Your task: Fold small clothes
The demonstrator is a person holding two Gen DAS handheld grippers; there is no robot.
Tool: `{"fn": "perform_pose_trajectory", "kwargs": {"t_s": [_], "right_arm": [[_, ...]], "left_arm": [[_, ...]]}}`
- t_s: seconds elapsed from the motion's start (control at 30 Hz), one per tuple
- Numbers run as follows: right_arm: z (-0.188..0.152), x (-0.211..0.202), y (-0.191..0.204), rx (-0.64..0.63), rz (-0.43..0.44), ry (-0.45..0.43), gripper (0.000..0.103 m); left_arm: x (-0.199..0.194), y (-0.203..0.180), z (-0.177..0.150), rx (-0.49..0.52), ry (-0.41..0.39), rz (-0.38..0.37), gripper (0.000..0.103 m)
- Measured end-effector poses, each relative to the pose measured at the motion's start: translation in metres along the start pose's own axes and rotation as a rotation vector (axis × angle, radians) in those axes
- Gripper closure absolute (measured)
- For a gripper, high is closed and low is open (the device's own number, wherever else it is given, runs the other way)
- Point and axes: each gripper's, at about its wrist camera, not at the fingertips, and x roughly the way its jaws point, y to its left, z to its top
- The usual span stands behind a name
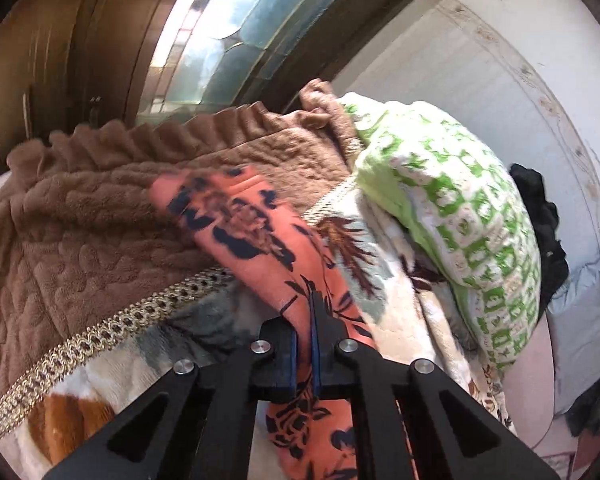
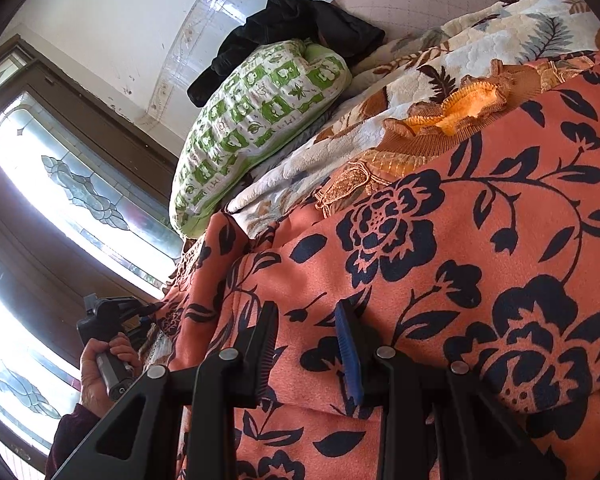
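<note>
Indoors, on a bed heaped with bedding, my left tongs point(image 1: 307, 334) are pressed together on a fold of the orange flowered garment point(image 1: 256, 240), the cloth running up between the blue pads and out ahead over the brown fleece blanket point(image 1: 80, 216). Seen from my right wrist, the same garment point(image 2: 440, 280) lies spread wide across the cream leaf-print blanket point(image 2: 480, 48), its gold ruffled trim point(image 2: 452, 112) showing at the upper edge. My right tongs point(image 2: 306, 344) stand partly spread just over the orange cloth; whether their pads press on it I cannot tell. At the left edge of that view my left hand point(image 2: 100, 364) grips the handle of the other tool, whose tips meet the garment's far corner. A green-and-white patterned pillow point(image 2: 256, 120) rests beyond the garment, with a black cloth point(image 2: 292, 28) bunched behind it against the white wall point(image 2: 100, 8). A leaded-glass window point(image 2: 72, 184) glows beside the bed.
</note>
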Motion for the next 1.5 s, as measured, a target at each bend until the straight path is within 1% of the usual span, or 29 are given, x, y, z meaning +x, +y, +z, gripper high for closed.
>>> {"fn": "perform_pose_trajectory", "kwargs": {"t_s": [0.07, 0.13, 0.17, 0.23, 0.3, 0.37, 0.4, 0.47, 0.5, 0.53, 0.57, 0.6, 0.63, 0.67, 0.7, 0.73, 0.8, 0.83, 0.87, 0.9, 0.97, 1.03, 1.1, 1.13, 1.2, 1.3, 1.37, 1.47, 1.5], "right_arm": [[0.0, 0.0, 0.0, 0.006, 0.005, -0.002, 0.07], [0.0, -0.001, -0.001, 0.013, 0.009, -0.003, 0.07], [0.001, -0.001, -0.001, 0.02, 0.013, -0.002, 0.07], [0.003, -0.004, -0.003, 0.05, 0.036, 0.003, 0.07], [0.009, -0.012, -0.008, 0.115, 0.054, 0.035, 0.07], [0.015, -0.032, -0.013, 0.152, 0.045, 0.042, 0.069], [0.02, -0.048, -0.018, 0.153, 0.026, 0.021, 0.067], [0.033, -0.088, -0.032, 0.167, -0.004, -0.055, 0.067], [0.039, -0.109, -0.041, 0.185, -0.026, -0.1, 0.065], [0.045, -0.13, -0.05, 0.206, -0.046, -0.143, 0.062], [0.049, -0.15, -0.058, 0.222, -0.068, -0.179, 0.048], [0.052, -0.169, -0.066, 0.235, -0.091, -0.211, 0.029], [0.053, -0.186, -0.072, 0.247, -0.113, -0.239, 0.026], [0.054, -0.201, -0.078, 0.259, -0.124, -0.263, 0.026], [0.055, -0.213, -0.083, 0.273, -0.13, -0.277, 0.026], [0.055, -0.222, -0.087, 0.289, -0.132, -0.283, 0.026], [0.055, -0.233, -0.094, 0.326, -0.12, -0.287, 0.026], [0.054, -0.234, -0.095, 0.342, -0.11, -0.285, 0.026], [0.054, -0.233, -0.095, 0.349, -0.1, -0.277, 0.026], [0.053, -0.23, -0.093, 0.349, -0.096, -0.263, 0.026], [0.053, -0.217, -0.086, 0.335, -0.111, -0.214, 0.026], [0.051, -0.2, -0.073, 0.296, -0.124, -0.15, 0.026], [0.051, -0.182, -0.054, 0.2, -0.185, -0.096, 0.026], [0.052, -0.174, -0.042, 0.131, -0.231, -0.07, 0.026], [0.053, -0.153, -0.019, -0.016, -0.311, -0.002, 0.026], [0.049, -0.119, 0.001, -0.216, -0.444, 0.111, 0.026], [0.043, -0.096, 0.004, -0.341, -0.545, 0.165, 0.026], [0.037, -0.063, -0.001, -0.49, -0.662, 0.234, 0.026], [0.038, -0.054, -0.006, -0.511, -0.693, 0.257, 0.031]], "left_arm": [[-0.027, -0.038, -0.014, 0.107, -0.03, -0.031, 0.098], [-0.052, -0.078, -0.038, 0.207, -0.033, -0.071, 0.098], [-0.063, -0.1, -0.053, 0.27, -0.03, -0.088, 0.098], [-0.083, -0.148, -0.086, 0.431, -0.034, -0.11, 0.098], [-0.099, -0.191, -0.123, 0.571, -0.028, -0.16, 0.098], [-0.106, -0.227, -0.166, 0.676, 0.022, -0.238, 0.098], [-0.107, -0.245, -0.19, 0.727, 0.063, -0.275, 0.098], [-0.108, -0.278, -0.243, 0.848, 0.16, -0.345, 0.098], [-0.11, -0.292, -0.271, 0.919, 0.204, -0.375, 0.098], [-0.114, -0.305, -0.297, 1.004, 0.248, -0.402, 0.094], [-0.118, -0.314, -0.32, 1.089, 0.281, -0.413, 0.085], [-0.126, -0.319, -0.337, 1.156, 0.282, -0.41, 0.079], [-0.135, -0.32, -0.348, 1.2, 0.252, -0.406, 0.059], [-0.144, -0.318, -0.35, 1.214, 0.207, -0.409, 0.037], [-0.152, -0.313, -0.344, 1.2, 0.165, -0.421, 0.03], [-0.159, -0.306, -0.331, 1.164, 0.139, -0.441, 0.026], [-0.167, -0.286, -0.295, 1.039, 0.118, -0.482, 0.025], [-0.166, -0.272, -0.274, 0.953, 0.106, -0.485, 0.022], [-0.161, -0.256, -0.254, 0.862, 0.09, -0.461, 0.016], [-0.153, -0.239, -0.235, 0.777, 0.072, -0.409, 0.014], [-0.126, -0.205, -0.206, 0.654, 0.06, -0.247, 0.014], [-0.094, -0.175, -0.186, 0.565, 0.092, -0.075, 0.015], [-0.071, -0.15, -0.177, 0.501, 0.124, 0.041, 0.016], [-0.061, -0.141, -0.177, 0.499, 0.146, 0.091, 0.016], [-0.047, -0.134, -0.179, 0.545, 0.176, 0.187, 0.016], [-0.034, -0.129, -0.189, 0.623, 0.189, 0.292, 0.016], [-0.026, -0.128, -0.194, 0.65, 0.212, 0.324, 0.016], [-0.013, -0.128, -0.203, 0.673, 0.25, 0.33, 0.016], [-0.01, -0.131, -0.206, 0.684, 0.258, 0.33, 0.016]]}}
